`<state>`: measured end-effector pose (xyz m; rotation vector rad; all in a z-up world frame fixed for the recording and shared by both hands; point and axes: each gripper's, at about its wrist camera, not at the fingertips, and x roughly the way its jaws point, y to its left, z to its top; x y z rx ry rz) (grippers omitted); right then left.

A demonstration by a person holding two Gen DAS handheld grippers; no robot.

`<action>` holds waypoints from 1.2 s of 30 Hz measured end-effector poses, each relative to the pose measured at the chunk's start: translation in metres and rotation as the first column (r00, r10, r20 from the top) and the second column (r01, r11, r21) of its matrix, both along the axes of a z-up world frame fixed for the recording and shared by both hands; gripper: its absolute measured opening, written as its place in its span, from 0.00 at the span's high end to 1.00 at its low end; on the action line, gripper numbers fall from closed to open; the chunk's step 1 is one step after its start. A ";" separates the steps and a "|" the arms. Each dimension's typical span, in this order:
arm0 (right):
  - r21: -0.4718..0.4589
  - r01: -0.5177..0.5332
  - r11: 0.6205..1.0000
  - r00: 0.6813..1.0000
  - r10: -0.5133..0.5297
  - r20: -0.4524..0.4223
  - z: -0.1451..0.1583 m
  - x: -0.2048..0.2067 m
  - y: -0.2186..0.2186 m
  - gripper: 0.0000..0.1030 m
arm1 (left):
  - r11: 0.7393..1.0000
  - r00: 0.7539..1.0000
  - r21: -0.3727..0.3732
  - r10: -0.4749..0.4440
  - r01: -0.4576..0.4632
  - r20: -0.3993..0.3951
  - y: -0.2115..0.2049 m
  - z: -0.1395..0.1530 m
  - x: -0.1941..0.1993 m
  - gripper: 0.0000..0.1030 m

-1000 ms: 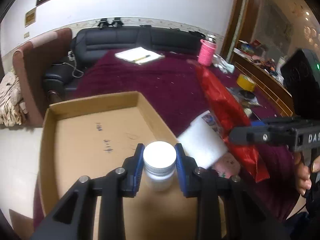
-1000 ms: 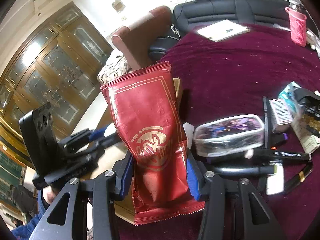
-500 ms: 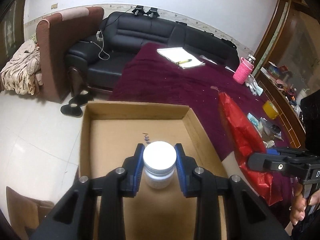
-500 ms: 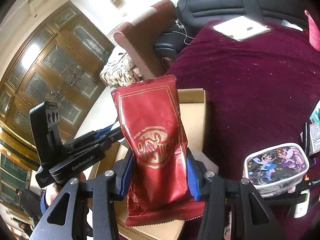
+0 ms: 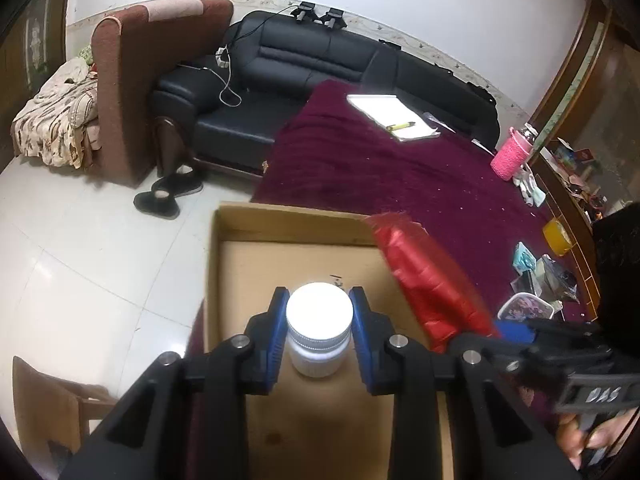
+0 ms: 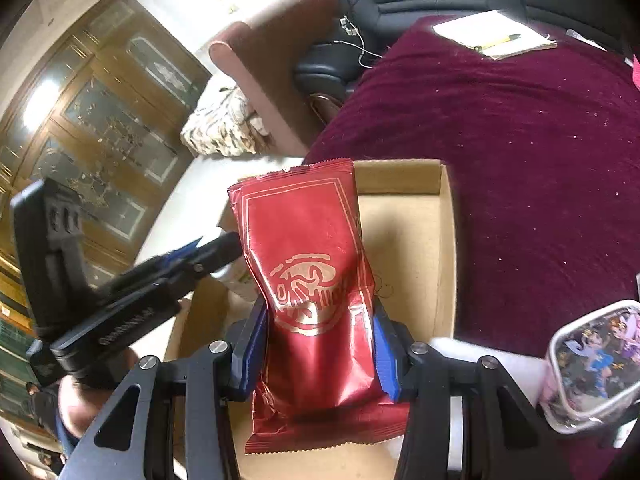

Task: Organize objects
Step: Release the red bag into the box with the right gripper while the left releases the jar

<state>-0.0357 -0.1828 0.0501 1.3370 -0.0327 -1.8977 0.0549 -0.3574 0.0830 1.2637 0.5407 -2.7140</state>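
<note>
I am holding both hands tilted downward over one cardboard box (image 5: 224, 280) on the maroon worktop (image 5: 400, 176). My left tongs (image 5: 319, 334) are gripping one white jar (image 5: 319, 330) above the box floor. My right tongs (image 6: 316, 348) are clamping one red packet (image 6: 308, 280) over it.

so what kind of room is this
Most likely a home living room: a black leather sofa along the wall, a brown armchair beside it, and slippers on the tiled floor.
</note>
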 end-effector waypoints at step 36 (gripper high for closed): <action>-0.061 0.045 0.997 0.999 -0.043 0.031 -0.002 -0.006 0.069 0.44 | 0.997 1.000 0.074 -0.004 0.005 -0.006 -0.018 0.001 -0.006 0.42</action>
